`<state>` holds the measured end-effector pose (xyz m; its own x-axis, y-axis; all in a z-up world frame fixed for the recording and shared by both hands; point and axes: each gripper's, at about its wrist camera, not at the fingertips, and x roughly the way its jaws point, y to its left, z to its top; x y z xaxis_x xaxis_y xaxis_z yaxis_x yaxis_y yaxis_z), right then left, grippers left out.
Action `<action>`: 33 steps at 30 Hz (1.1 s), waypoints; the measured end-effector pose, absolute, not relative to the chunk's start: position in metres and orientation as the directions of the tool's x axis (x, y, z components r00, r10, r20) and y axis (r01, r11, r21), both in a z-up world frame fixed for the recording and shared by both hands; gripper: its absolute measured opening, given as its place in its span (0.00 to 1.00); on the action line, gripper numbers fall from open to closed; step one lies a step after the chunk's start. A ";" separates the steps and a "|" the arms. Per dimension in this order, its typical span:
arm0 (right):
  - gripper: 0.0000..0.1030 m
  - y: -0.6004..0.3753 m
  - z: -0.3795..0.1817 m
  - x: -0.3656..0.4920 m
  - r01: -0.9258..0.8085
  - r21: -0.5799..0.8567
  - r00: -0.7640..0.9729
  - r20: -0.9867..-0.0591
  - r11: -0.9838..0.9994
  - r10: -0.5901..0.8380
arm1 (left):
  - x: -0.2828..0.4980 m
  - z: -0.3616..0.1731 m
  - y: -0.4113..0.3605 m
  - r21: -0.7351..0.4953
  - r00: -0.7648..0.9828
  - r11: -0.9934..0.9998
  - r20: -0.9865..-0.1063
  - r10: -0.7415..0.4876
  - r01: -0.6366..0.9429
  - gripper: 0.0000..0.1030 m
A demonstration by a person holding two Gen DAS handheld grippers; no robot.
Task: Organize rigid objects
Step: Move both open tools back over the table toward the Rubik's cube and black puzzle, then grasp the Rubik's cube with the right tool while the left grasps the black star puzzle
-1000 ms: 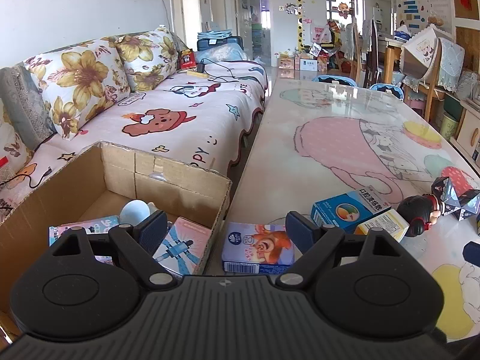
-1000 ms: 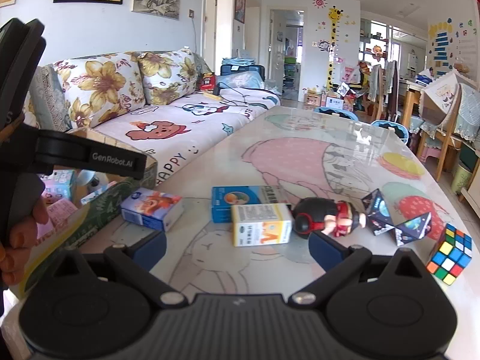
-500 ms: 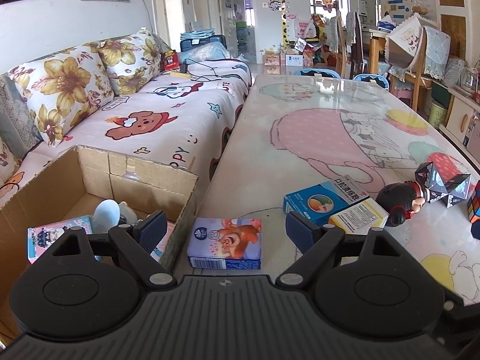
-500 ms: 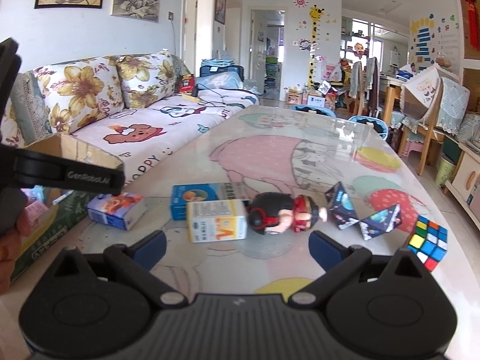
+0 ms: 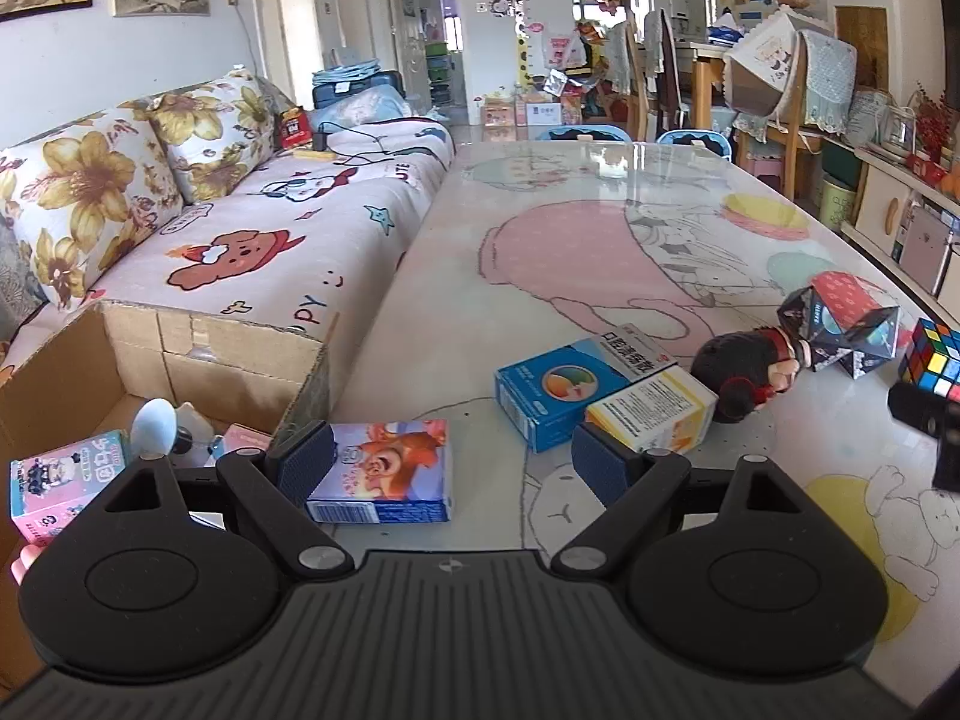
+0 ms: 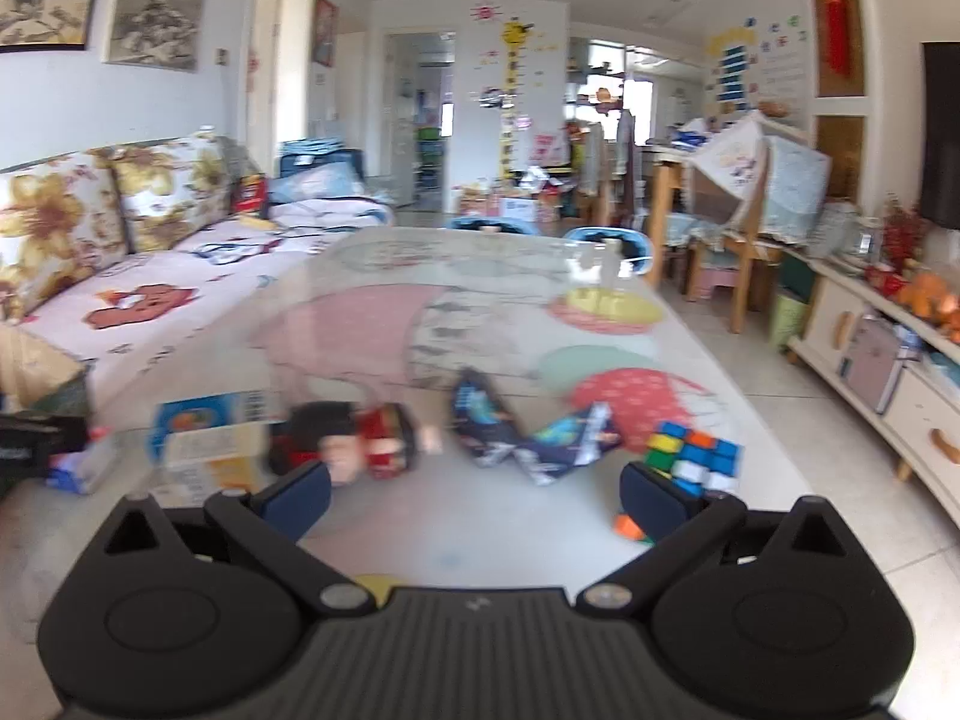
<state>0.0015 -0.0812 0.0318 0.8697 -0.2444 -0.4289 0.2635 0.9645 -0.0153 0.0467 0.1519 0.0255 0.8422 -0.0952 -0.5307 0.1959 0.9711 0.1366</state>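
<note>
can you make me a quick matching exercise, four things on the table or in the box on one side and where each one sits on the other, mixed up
Things:
1. bear box
2. doll
3. puzzle cube
4. pink carton

Places:
A. inside the cardboard box
B. far right of the row, beyond the folded star toy
C. on the table, between the left hand-held gripper fingers
D. lying on its side beside the yellow box

Pairs: 1-C, 2-D, 3-B, 4-A
</note>
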 end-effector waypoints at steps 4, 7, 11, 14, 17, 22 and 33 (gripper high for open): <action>0.99 -0.113 0.023 0.006 0.358 -0.032 0.833 -0.440 0.933 -0.335 | 0.045 0.025 0.151 0.143 0.840 0.964 -0.530 -0.117 0.225 1.00; 0.99 -0.137 0.015 0.013 0.428 -0.007 0.801 -0.460 0.904 -0.383 | 0.044 0.025 0.151 0.144 0.840 0.959 -0.525 -0.136 0.245 1.00; 0.99 -0.167 0.006 0.024 0.471 0.060 0.775 -0.506 0.880 -0.380 | 0.042 0.023 0.148 0.152 0.838 0.951 -0.523 -0.154 0.269 1.00; 0.99 -0.178 0.003 0.031 0.470 0.091 0.775 -0.518 0.878 -0.361 | 0.043 0.022 0.148 0.152 0.834 0.944 -0.524 -0.173 0.292 1.00; 0.91 -0.183 0.001 0.036 0.455 0.103 0.777 -0.531 0.885 -0.338 | 0.042 0.020 0.146 0.150 0.829 0.937 -0.524 -0.196 0.317 1.00; 0.60 -0.187 -0.003 0.038 0.438 0.118 0.772 -0.557 0.891 -0.306 | 0.043 0.020 0.141 0.133 0.818 0.924 -0.523 -0.241 0.358 1.00; 0.50 -0.198 0.003 0.016 0.394 0.156 0.800 -0.543 0.906 -0.255 | 0.056 0.029 0.108 0.044 0.779 0.904 -0.525 -0.342 0.426 1.00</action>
<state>0.0165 -0.1984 0.0035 0.8003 -0.2549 -0.5428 0.3944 0.9056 0.1562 0.0563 0.1084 0.0291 0.7793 -0.3421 -0.5250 0.4262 0.9036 0.0439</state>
